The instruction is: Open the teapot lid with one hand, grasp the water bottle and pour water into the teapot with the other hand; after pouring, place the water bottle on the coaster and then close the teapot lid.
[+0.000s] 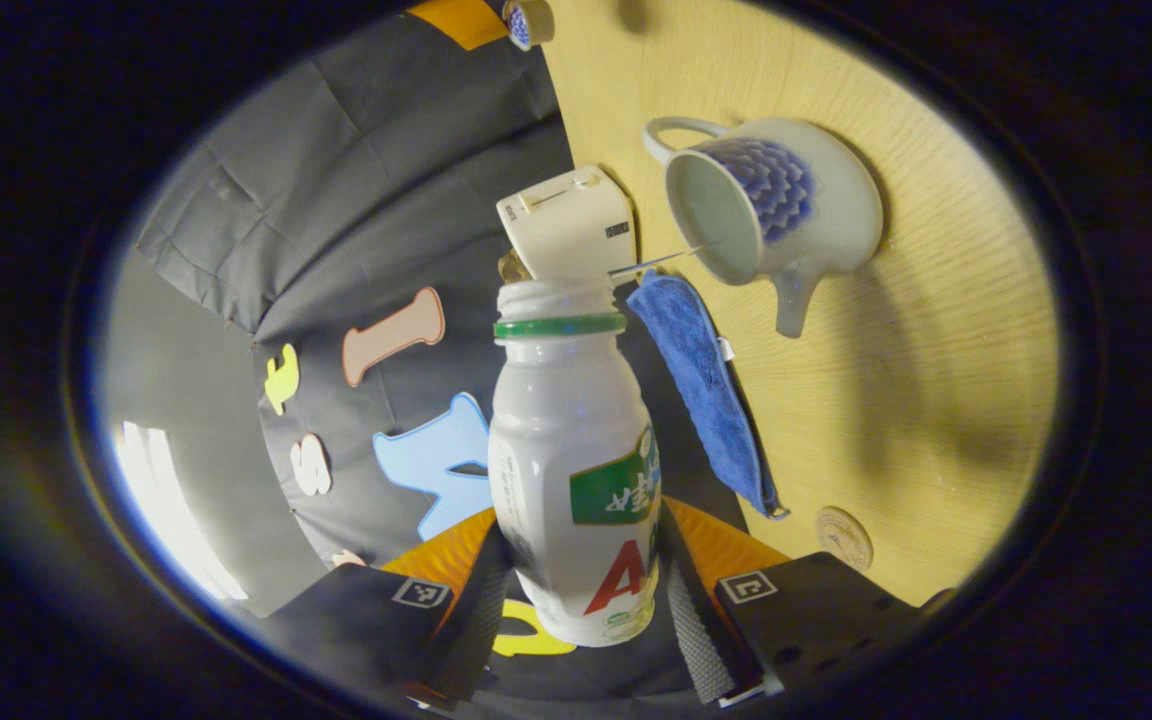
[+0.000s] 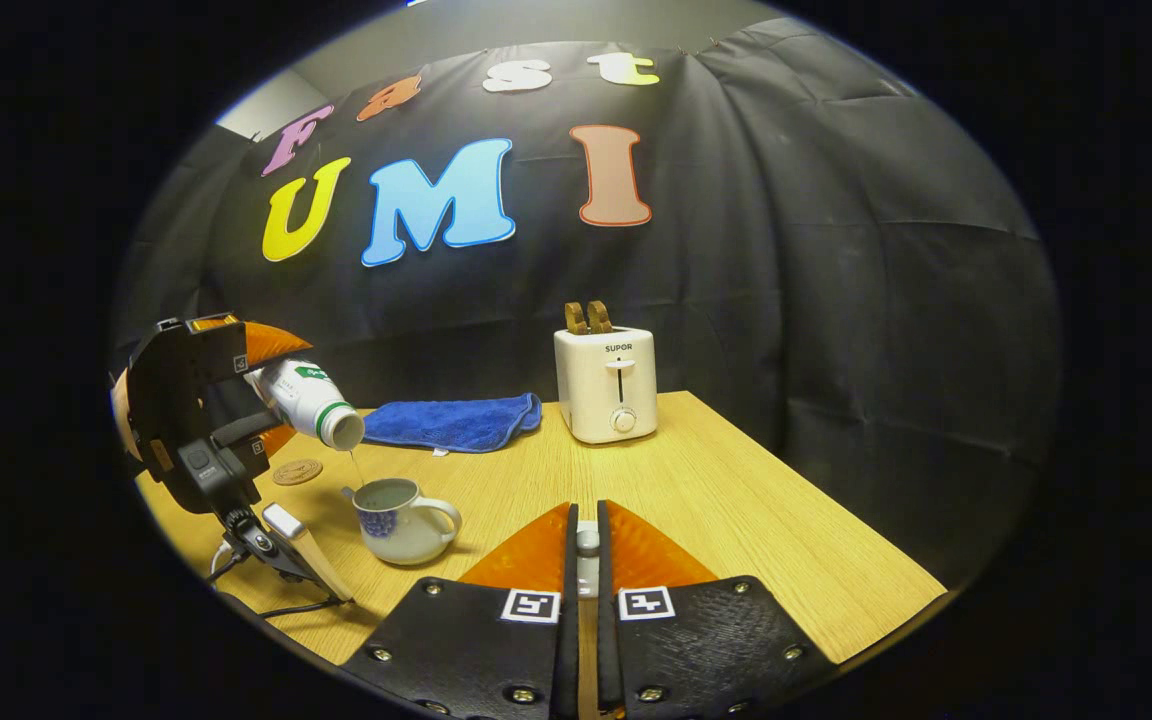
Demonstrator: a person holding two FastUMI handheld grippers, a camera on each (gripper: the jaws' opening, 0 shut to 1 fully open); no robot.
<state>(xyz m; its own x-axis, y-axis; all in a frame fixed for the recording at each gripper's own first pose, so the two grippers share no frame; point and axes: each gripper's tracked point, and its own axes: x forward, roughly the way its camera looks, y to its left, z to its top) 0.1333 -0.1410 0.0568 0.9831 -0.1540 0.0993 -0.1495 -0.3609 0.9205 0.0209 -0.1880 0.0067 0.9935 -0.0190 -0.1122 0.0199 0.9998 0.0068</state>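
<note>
My left gripper (image 1: 586, 600) clamps the bottle (image 1: 576, 470) low on its body, one finger on each side, with the open neck pointing forward at 12 o'clock. The bottle is tilted neck-down, and a thin stream leaves its mouth toward the teapot (image 1: 771, 205) at 1 o'clock. In the right gripper view the bottle (image 2: 311, 400) hangs just above the teapot (image 2: 401, 520), apart from it, with the stream falling into the open top.

My right gripper (image 2: 586, 545) is closed with a small pale knob between its fingers; I judge this to be the lid (image 2: 587, 540), held well clear of the pot.

Handling: the bottle is thin plastic, light and getting lighter as it empties. It will flex under force, so grip the waist firmly without crushing it. The teapot is glazed ceramic: rigid, slick and breakable. The lid offers one hold, the knob.

Beyond the pot: the cloth (image 2: 451, 422) at 11 o'clock in the right gripper view, the toaster (image 2: 606, 385) at 12, and the coaster (image 2: 297, 471) at 10, bare and ready for the bottle.
</note>
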